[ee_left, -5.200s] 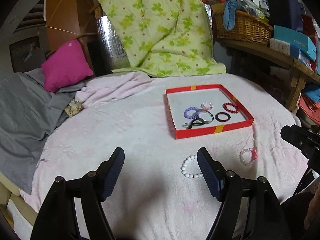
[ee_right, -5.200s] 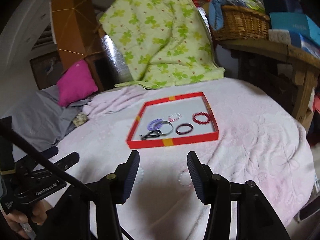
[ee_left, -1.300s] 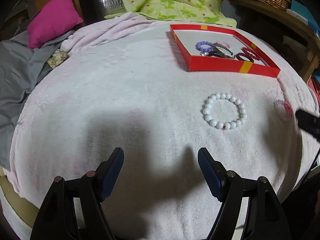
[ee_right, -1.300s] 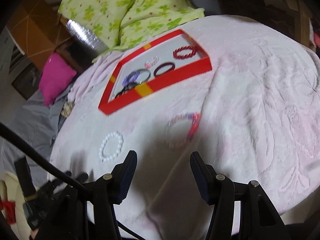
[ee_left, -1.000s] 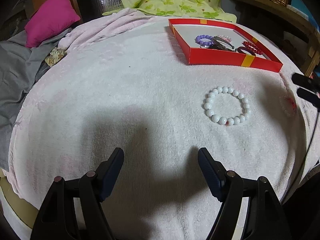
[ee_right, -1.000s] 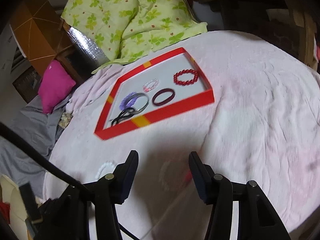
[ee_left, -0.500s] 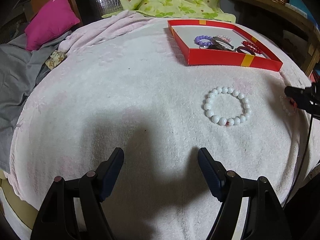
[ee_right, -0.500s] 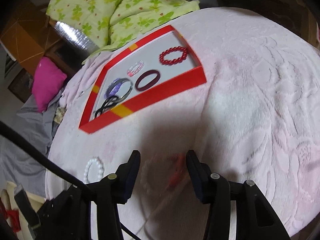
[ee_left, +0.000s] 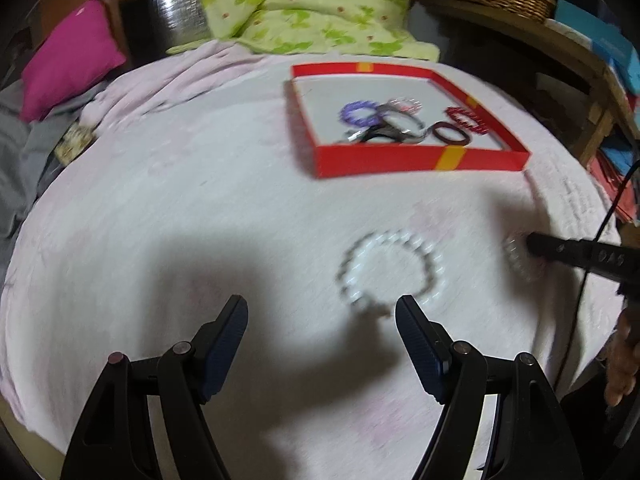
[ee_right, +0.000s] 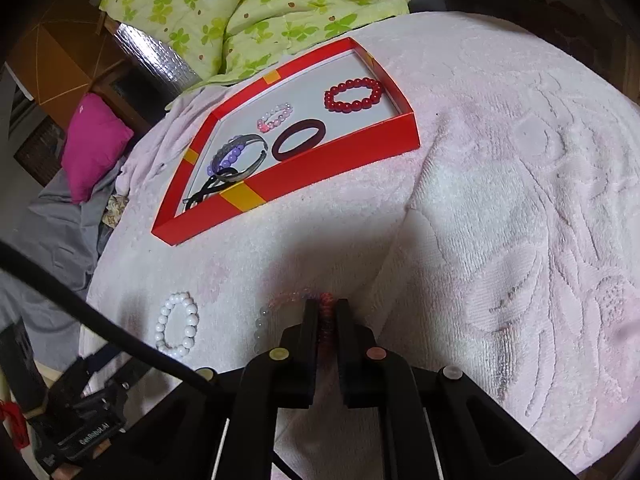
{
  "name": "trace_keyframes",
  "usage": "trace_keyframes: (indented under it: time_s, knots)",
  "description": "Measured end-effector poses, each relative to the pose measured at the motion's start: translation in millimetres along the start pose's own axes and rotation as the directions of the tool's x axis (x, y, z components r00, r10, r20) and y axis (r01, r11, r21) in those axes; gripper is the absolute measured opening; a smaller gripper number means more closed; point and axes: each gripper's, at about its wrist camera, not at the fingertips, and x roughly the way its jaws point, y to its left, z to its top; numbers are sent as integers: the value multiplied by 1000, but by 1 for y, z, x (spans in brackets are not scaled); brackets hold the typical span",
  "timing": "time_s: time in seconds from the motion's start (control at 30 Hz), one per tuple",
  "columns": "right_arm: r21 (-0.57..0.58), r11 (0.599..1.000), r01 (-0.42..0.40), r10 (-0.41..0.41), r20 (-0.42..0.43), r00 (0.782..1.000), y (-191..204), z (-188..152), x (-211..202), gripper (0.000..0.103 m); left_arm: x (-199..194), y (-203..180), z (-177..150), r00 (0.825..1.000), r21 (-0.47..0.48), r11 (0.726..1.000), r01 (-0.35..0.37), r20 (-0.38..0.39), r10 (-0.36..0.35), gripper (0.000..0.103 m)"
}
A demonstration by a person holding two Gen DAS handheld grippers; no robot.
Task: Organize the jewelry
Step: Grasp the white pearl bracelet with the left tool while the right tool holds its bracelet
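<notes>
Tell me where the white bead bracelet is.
The white bead bracelet lies on the pink blanket, outside the red tray, left of the right gripper.

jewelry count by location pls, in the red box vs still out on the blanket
In the red cardboard box: 6 (red bead bracelet, pink bead bracelet, maroon band, purple bead bracelet, silver bangle, black cord)
On the blanket: 2 (white bead bracelet, pink-and-clear bead bracelet pinched by right gripper)
Total: 8

Bed under a pale pink towel blanket (ee_right: pixel 500 184), red tray (ee_right: pixel 340 152), white bead bracelet (ee_right: pixel 178 326), pink-and-clear bracelet (ee_right: pixel 280 304), green floral quilt (ee_right: pixel 240 12) at the far edge
</notes>
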Motion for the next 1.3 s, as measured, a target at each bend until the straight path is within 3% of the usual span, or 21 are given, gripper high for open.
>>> trace_keyframes:
  time_s: [0.33,0.8,1.0,1.07,1.3]
  knots:
    - [-9,1000,1,-1,1,1000,1,0,0,9,27,-19,6,995,6,997,82,-62,-82,77]
    - [-3,1000,8,-8,16,1000,4,-2,2,9,28,-20,4,994,24,994,106,-35,-106,76]
    - [-9,1000,18,-18,39,999,6,-2,3,9,27,-12,9,993,-19,993,119,-8,-119,44]
    - [-13,1000,20,-19,52,998,8,-3,3,9,27,-9,10,992,-33,992,124,-1,-124,30]
    - [-30,998,-61,63,82,995,20,-2,1,9,22,-2,10,985,-62,983,174,27,-173,10]
